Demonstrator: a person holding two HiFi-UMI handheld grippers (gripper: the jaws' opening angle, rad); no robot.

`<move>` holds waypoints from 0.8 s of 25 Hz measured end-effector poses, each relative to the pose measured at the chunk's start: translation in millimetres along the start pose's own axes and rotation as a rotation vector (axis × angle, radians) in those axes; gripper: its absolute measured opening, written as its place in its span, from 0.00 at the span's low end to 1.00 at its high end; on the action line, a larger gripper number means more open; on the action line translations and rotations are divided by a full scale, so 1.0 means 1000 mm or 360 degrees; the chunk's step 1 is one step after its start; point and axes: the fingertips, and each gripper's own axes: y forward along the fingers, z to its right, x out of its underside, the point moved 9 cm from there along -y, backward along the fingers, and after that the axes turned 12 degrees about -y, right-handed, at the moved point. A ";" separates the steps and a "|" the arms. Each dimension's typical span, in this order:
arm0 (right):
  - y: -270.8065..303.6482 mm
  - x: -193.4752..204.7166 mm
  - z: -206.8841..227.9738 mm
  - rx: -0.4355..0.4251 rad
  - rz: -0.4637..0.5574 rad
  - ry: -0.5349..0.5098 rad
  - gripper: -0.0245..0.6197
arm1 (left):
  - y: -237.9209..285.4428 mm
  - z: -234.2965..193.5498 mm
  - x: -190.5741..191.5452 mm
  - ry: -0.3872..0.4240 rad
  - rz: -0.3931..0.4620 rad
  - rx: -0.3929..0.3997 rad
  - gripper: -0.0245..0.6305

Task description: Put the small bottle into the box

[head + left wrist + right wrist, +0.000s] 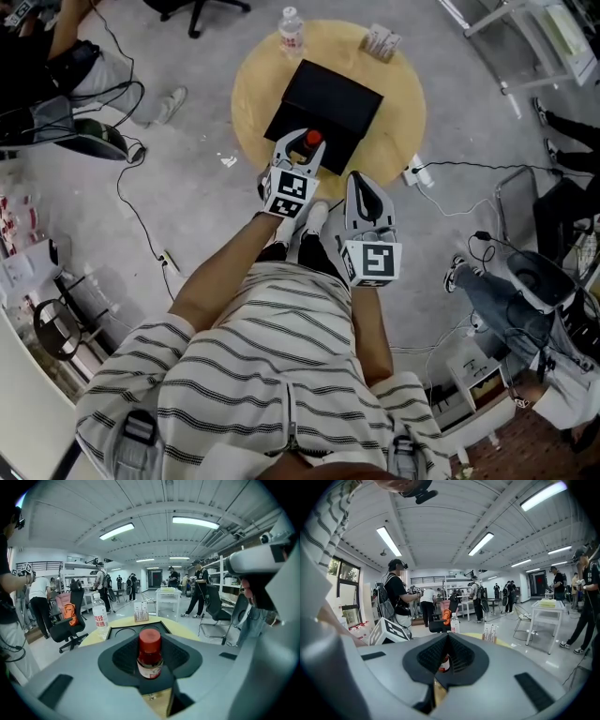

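The small bottle [313, 139], clear with a red cap, stands upright between the jaws of my left gripper [302, 157], which is shut on it. It hangs over the near edge of the open black box [330, 101] on the round wooden table [251, 89]. In the left gripper view the bottle [149, 652] fills the middle of the left gripper [150, 663], and the box [135, 629] with its round recesses lies just beyond. My right gripper [361, 183] hovers just right of it at the table's near edge. Its jaws [447, 641] are shut on nothing, with the bottle [444, 663] glimpsed behind them.
A water bottle [292, 33] and a small card pack [382, 41] stand at the table's far edge. A power strip [417, 172] and cables lie on the floor to the right. Office chairs, white tables and several standing people fill the room beyond.
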 end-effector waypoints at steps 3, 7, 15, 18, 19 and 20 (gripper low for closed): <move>0.000 0.001 0.001 0.0004 -0.0004 -0.0001 0.05 | 0.007 0.002 0.002 0.0013 -0.0017 0.0001 0.26; 0.002 0.002 0.005 0.0004 -0.0012 -0.0001 0.05 | 0.018 0.000 0.006 0.0008 -0.0048 0.0000 0.26; 0.004 0.005 0.010 0.0011 -0.0028 0.0007 0.05 | 0.032 -0.003 0.013 0.0028 -0.0105 -0.0022 0.26; 0.006 0.004 0.010 0.0005 -0.0030 0.0006 0.05 | 0.038 -0.005 0.017 0.0019 -0.0128 -0.0022 0.26; 0.007 0.004 0.009 -0.0001 -0.0030 0.0004 0.05 | 0.039 -0.006 0.018 0.0017 -0.0133 -0.0022 0.26; 0.007 0.004 0.008 -0.0007 -0.0030 0.0001 0.05 | 0.040 -0.007 0.018 0.0017 -0.0137 -0.0022 0.26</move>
